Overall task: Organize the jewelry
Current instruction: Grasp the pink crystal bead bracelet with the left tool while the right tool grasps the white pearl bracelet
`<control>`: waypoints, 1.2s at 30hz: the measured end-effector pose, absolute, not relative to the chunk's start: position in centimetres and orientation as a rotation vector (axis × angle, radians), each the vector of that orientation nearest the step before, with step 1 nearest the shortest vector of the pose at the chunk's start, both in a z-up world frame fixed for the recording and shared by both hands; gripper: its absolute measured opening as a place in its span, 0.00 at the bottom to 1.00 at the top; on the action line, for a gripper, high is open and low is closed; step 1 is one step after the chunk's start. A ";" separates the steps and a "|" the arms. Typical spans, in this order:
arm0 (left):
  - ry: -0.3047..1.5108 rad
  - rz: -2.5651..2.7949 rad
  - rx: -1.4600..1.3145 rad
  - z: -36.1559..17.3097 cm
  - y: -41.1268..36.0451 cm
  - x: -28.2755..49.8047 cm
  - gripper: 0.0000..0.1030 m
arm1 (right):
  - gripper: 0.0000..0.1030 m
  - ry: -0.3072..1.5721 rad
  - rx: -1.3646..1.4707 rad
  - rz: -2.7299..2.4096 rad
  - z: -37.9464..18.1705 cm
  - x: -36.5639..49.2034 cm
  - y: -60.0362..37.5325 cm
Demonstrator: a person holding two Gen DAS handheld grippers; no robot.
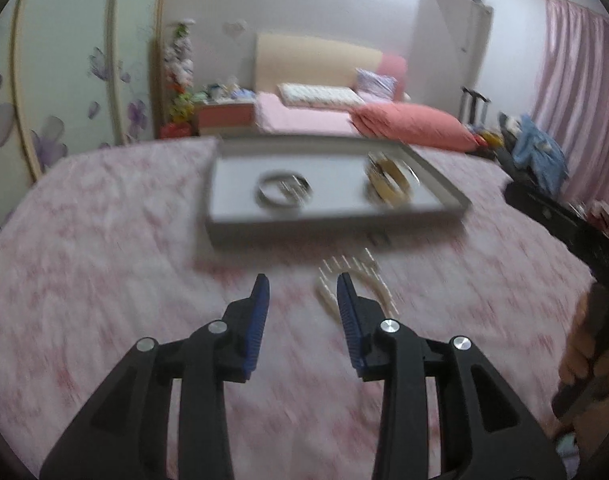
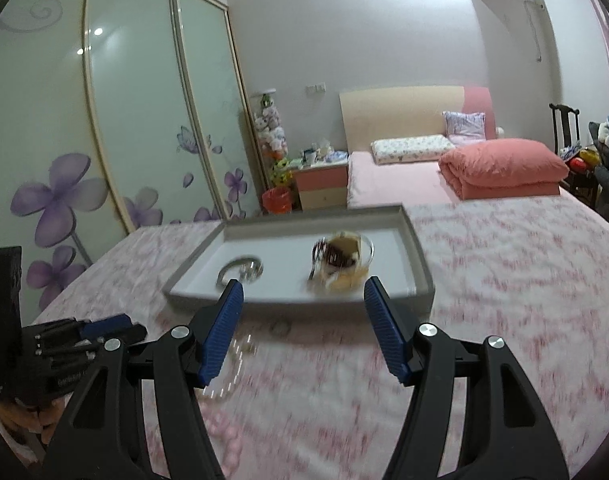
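A grey tray (image 1: 332, 232) lies on the pink bedspread. In it are a silver bangle (image 1: 282, 192) on the left and a pile of gold bangles (image 1: 390, 180) on the right. My left gripper (image 1: 303, 284) hovers open in front of the tray with nothing between its pads. A cream toothed piece (image 1: 356, 280) lies on the spread just behind its right finger. In the right wrist view, my right gripper (image 2: 303, 284) stands open and bare before the tray (image 2: 420, 276). A bead string (image 2: 240, 360) and pink beads (image 2: 224, 432) lie under it. My left gripper (image 2: 132, 330) shows at the left.
The bedspread (image 2: 504, 300) stretches wide to the right of the tray. A small dark item (image 1: 378, 239) lies by the tray's front wall. A hand (image 1: 584, 360) holds the other gripper at the right edge. A folded coral quilt (image 2: 504, 168) lies farther back.
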State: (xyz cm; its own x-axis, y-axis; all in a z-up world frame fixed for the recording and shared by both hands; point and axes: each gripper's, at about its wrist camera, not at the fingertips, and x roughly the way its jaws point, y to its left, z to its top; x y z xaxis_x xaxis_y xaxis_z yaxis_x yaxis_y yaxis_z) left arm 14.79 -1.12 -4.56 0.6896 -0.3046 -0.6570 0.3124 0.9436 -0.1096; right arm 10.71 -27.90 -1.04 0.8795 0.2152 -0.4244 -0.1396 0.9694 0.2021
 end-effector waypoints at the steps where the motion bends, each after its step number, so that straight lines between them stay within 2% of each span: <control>1: 0.751 -0.366 0.013 -4.9 -1.4 14.4 0.35 | 0.62 0.464 0.166 0.185 -1.3 10.2 -27.9; 11: 0.886 -0.478 0.101 -7.9 -5.6 13.2 0.34 | 0.62 0.478 0.185 0.180 -2.0 8.3 -28.4; 14: 0.910 -0.472 0.122 -8.5 -6.0 13.5 0.29 | 0.62 0.477 0.190 0.179 -2.0 8.3 -28.6; 18: 0.894 -0.439 0.171 -8.7 -6.0 13.6 0.16 | 0.62 0.483 0.191 0.188 -2.0 8.3 -28.6; 36: 0.874 -0.347 0.212 -8.7 -4.5 13.9 0.15 | 0.62 0.512 0.174 0.226 -2.3 9.0 -26.9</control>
State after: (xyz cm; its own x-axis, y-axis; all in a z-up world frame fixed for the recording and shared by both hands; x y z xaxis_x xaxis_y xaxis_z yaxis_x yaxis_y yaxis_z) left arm 13.91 -4.50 -8.72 0.5909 -0.2097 -0.7790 0.3813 0.9236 0.0406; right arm 8.99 -26.88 -2.27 0.8478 0.2566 -0.4641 -0.1700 0.9605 0.2204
